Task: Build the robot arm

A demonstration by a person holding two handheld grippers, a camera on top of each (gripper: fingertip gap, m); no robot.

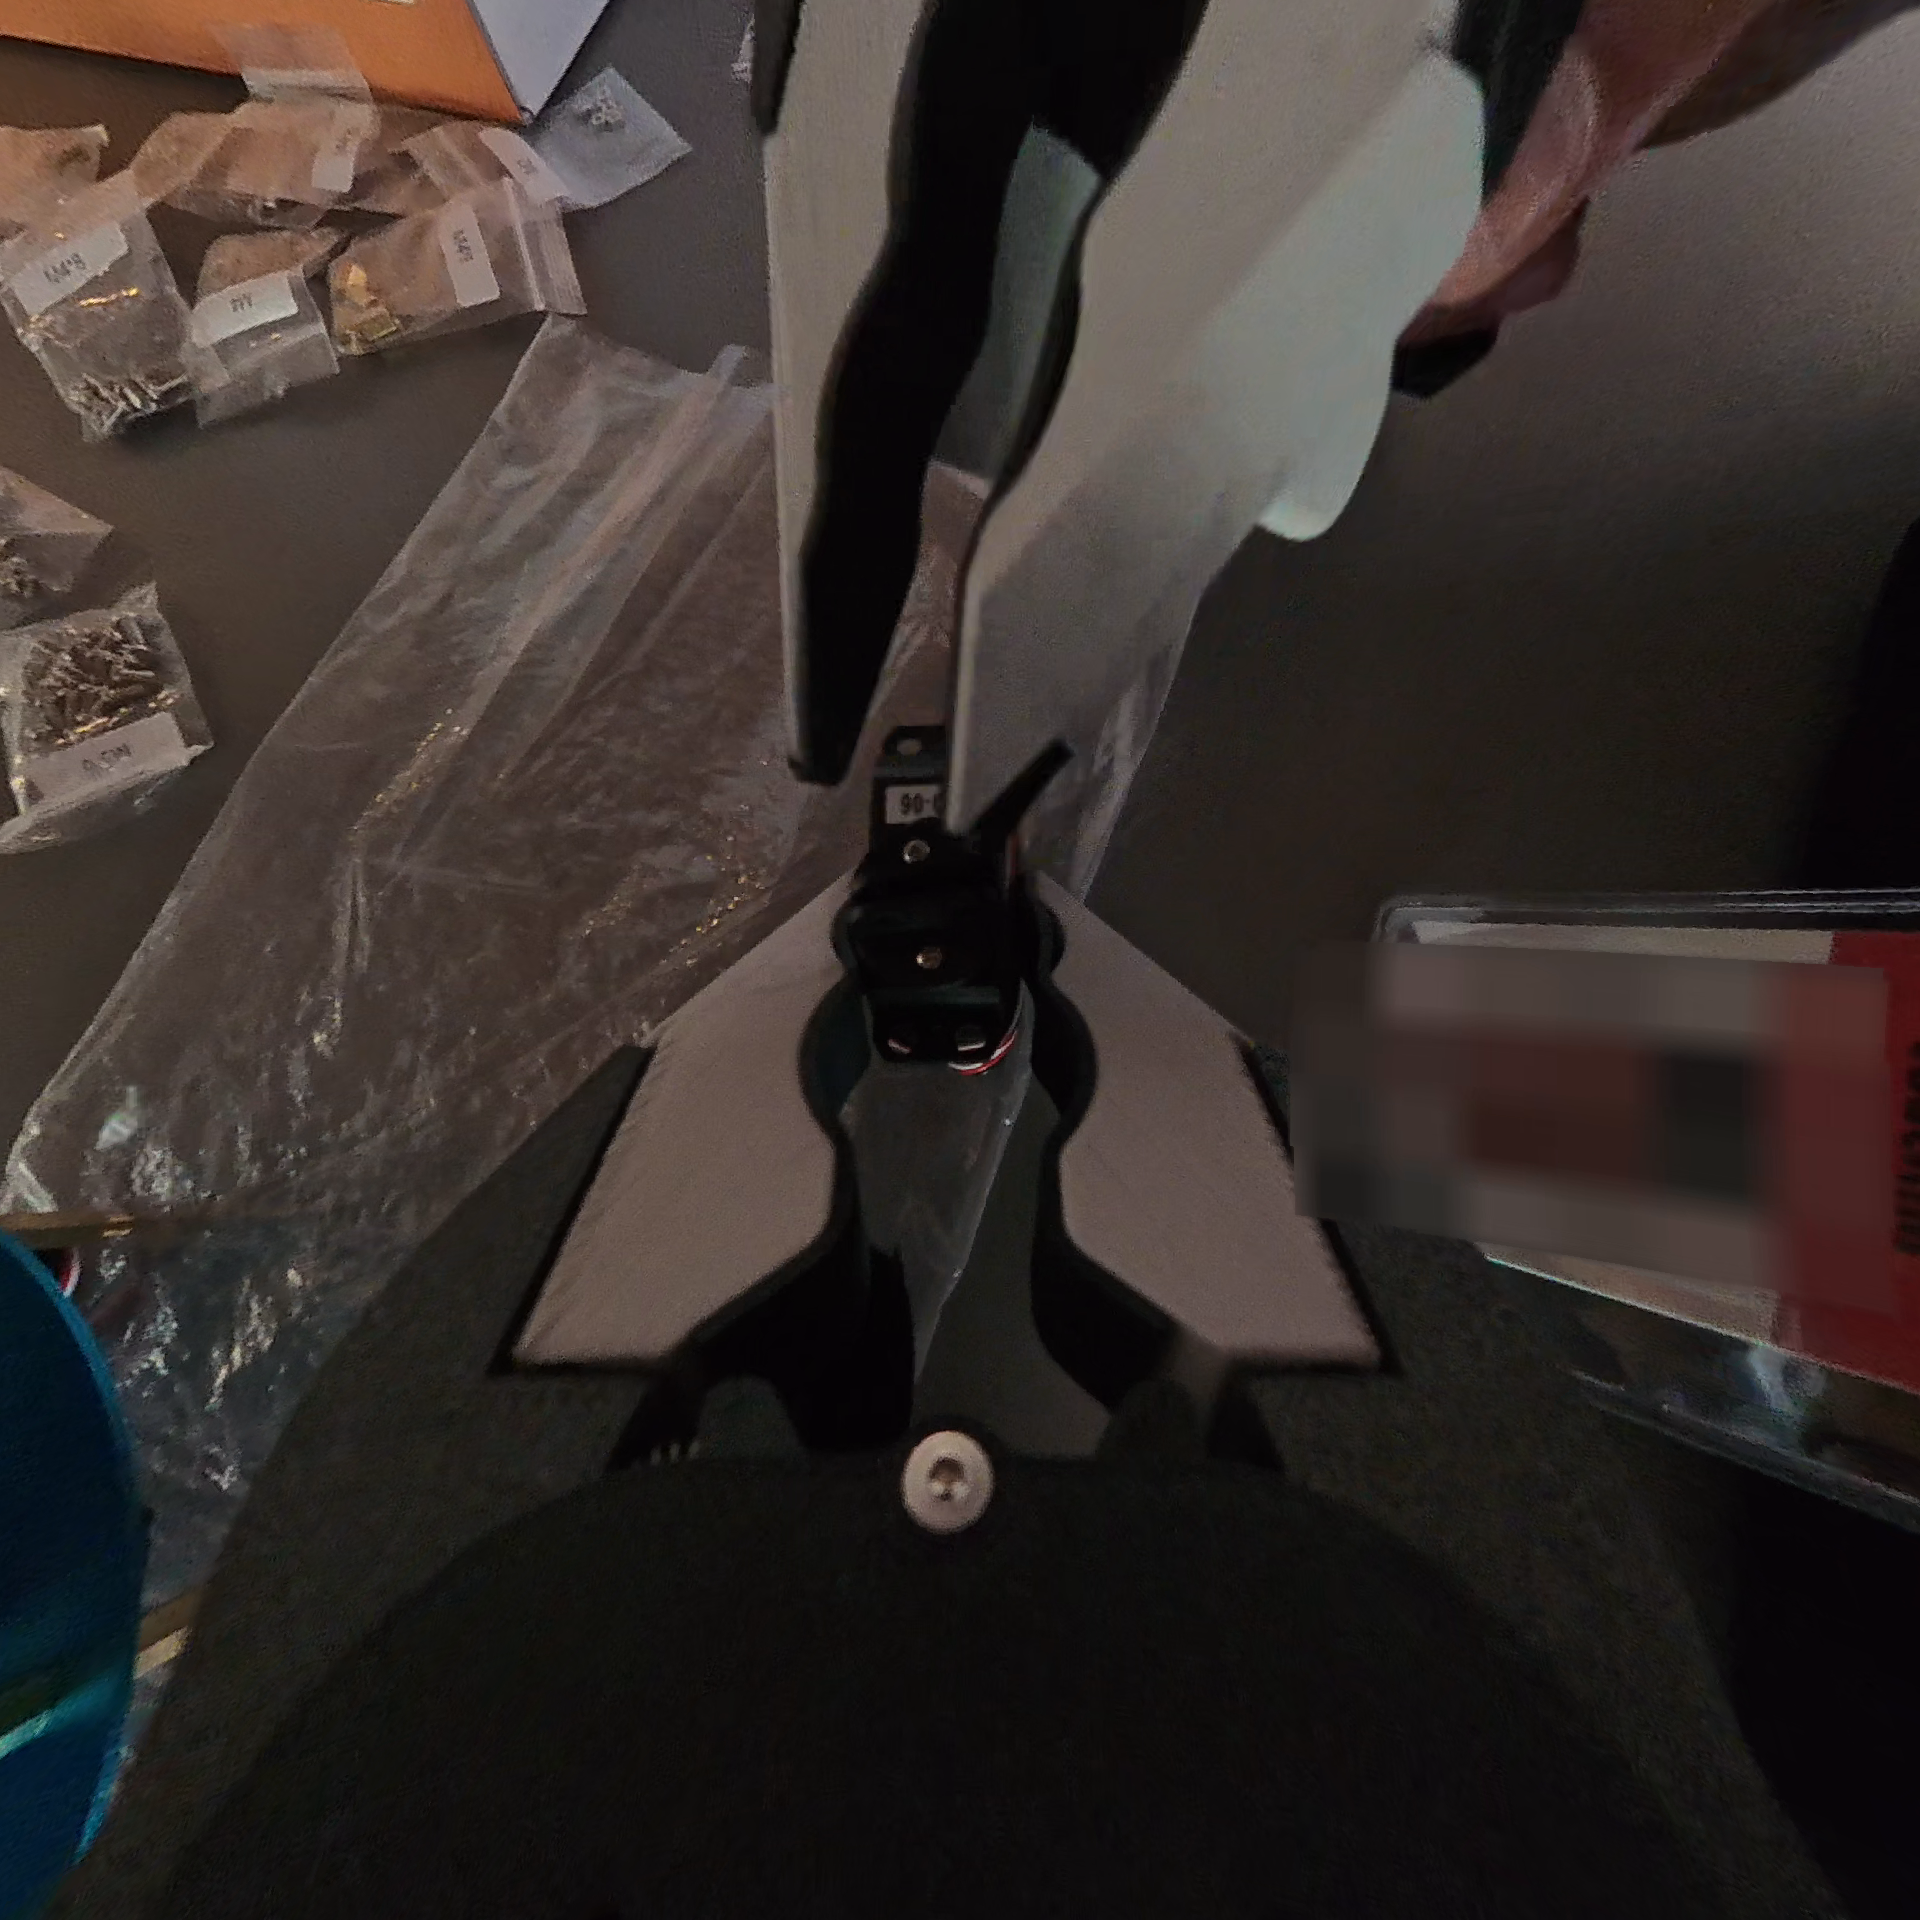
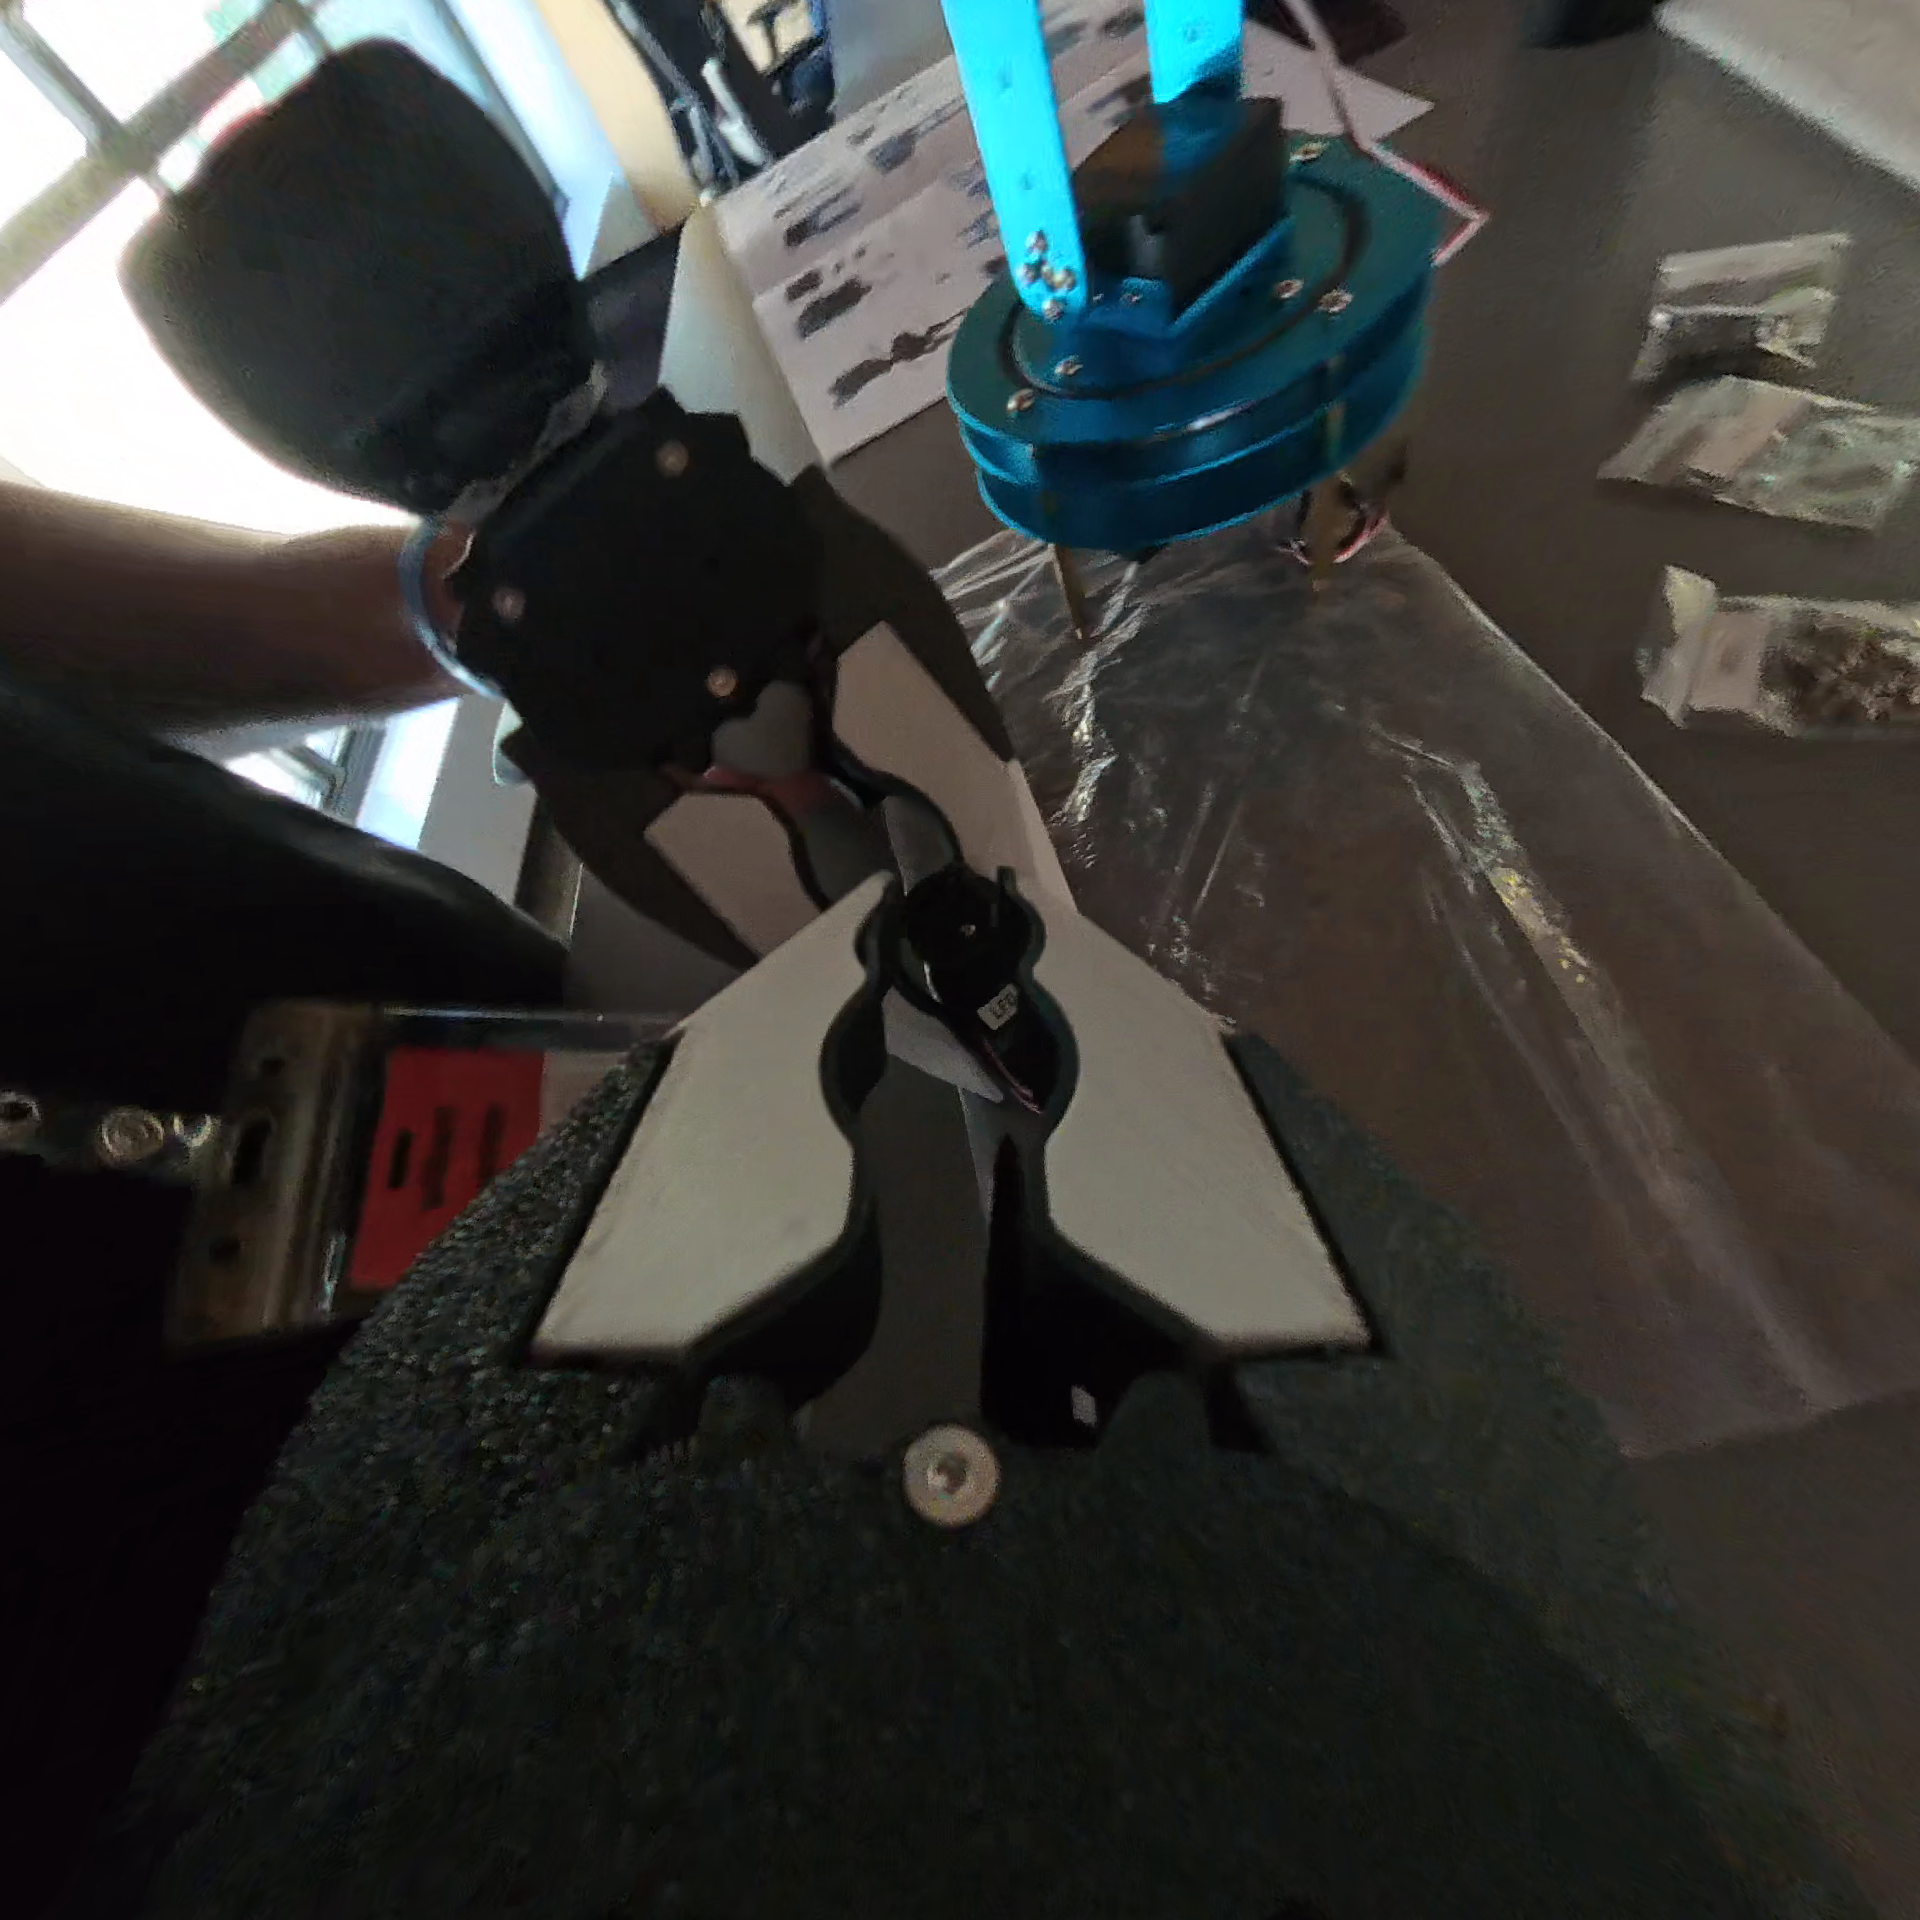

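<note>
Grey table [image 1: 1558, 675], plastic sheet [image 1: 468, 831] nearby: both grippers' fingers clamp, prob., one black servo [image 1: 930, 935].

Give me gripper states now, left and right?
Left gripper: shut on the small black servo.
Right gripper: shut on the same small black servo, from the opposite end.

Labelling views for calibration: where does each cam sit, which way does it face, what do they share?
Left wrist view: on left gripper, facing along its fingers over grey table; right gripper opposite, hand behind.
Right wrist view: on right gripper, facing left gripper, forearm, blue base.
Shared: black servo, plastic sheet, screw bags.
</note>
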